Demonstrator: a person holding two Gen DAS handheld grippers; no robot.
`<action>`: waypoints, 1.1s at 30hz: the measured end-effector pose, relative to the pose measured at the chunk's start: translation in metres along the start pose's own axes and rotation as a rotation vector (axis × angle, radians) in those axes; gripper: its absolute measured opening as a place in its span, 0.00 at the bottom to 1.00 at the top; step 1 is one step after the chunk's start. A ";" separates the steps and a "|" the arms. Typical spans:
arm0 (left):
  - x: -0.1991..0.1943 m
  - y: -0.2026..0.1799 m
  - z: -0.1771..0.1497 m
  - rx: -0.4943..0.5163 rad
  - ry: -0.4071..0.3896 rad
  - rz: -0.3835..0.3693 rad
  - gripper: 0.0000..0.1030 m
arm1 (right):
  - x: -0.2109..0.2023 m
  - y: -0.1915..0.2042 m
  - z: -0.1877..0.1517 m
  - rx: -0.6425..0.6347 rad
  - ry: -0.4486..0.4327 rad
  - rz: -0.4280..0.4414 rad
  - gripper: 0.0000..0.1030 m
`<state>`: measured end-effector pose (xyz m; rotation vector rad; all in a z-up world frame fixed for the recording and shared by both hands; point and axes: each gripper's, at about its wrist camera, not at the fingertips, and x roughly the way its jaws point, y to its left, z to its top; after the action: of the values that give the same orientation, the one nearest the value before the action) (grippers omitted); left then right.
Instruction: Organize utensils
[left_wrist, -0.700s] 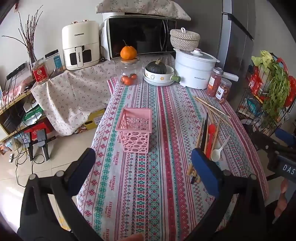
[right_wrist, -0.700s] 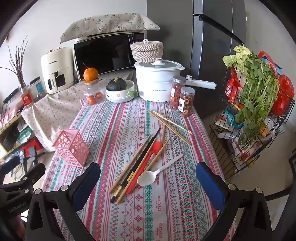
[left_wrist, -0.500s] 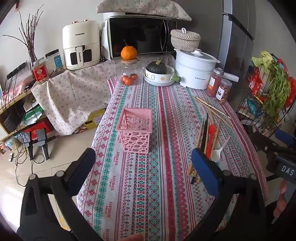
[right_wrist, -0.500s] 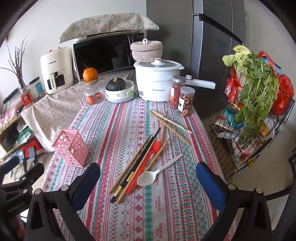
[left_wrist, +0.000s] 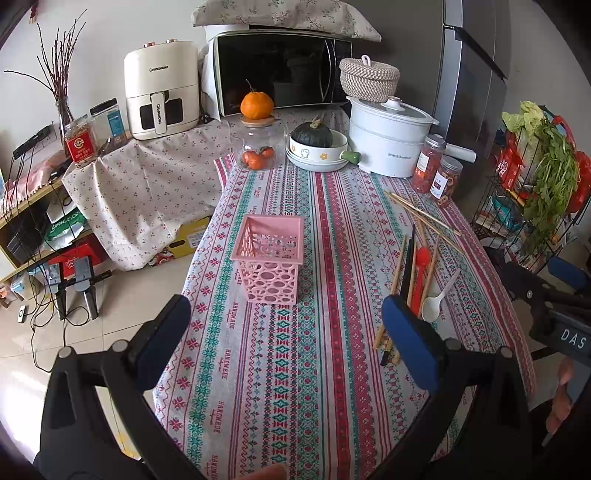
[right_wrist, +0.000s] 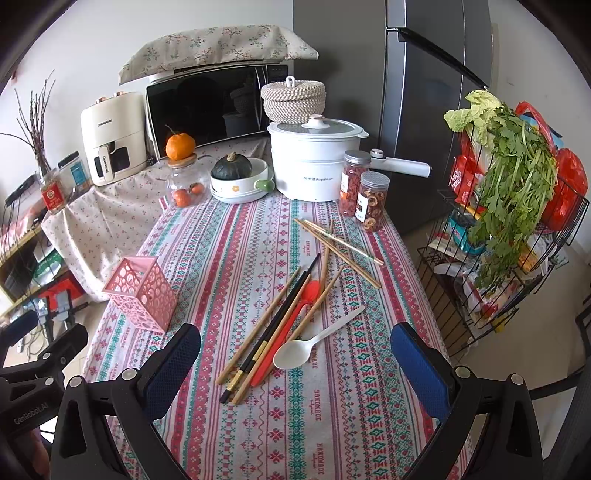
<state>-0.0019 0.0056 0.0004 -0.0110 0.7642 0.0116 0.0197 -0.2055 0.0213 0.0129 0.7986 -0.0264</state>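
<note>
The left gripper (left_wrist: 284, 343) and right gripper (right_wrist: 295, 365) are hanging spread wide, gripping nothing. The pink basket (left_wrist: 271, 267) is standing mid-frame in the left view; chopsticks (right_wrist: 280, 314) and spoons (right_wrist: 314, 341) are lying loose at the right view's center.

In the left wrist view, the left claw's right finger (left_wrist: 410, 343) covers the near ends of the chopsticks (left_wrist: 400, 269) and the red spoon's (left_wrist: 421, 273) handle. We cannot see the basket's (left_wrist: 271, 258) floor through its lattice. The counter's (right_wrist: 295, 435) near edge is cut off by both pictures. Labels on the jars (right_wrist: 365, 199) are too small for us to read.
</note>
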 end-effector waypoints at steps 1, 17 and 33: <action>0.000 0.000 0.000 0.000 0.000 0.000 1.00 | 0.000 0.000 0.000 0.000 0.000 0.000 1.00; 0.000 0.001 0.001 0.000 0.001 -0.001 1.00 | 0.000 0.000 0.000 0.000 0.001 0.002 1.00; 0.001 -0.004 0.002 0.003 0.005 -0.017 1.00 | -0.002 -0.012 0.000 -0.005 0.004 -0.036 1.00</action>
<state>0.0003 0.0019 0.0006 -0.0147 0.7693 -0.0058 0.0178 -0.2171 0.0223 -0.0059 0.8033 -0.0586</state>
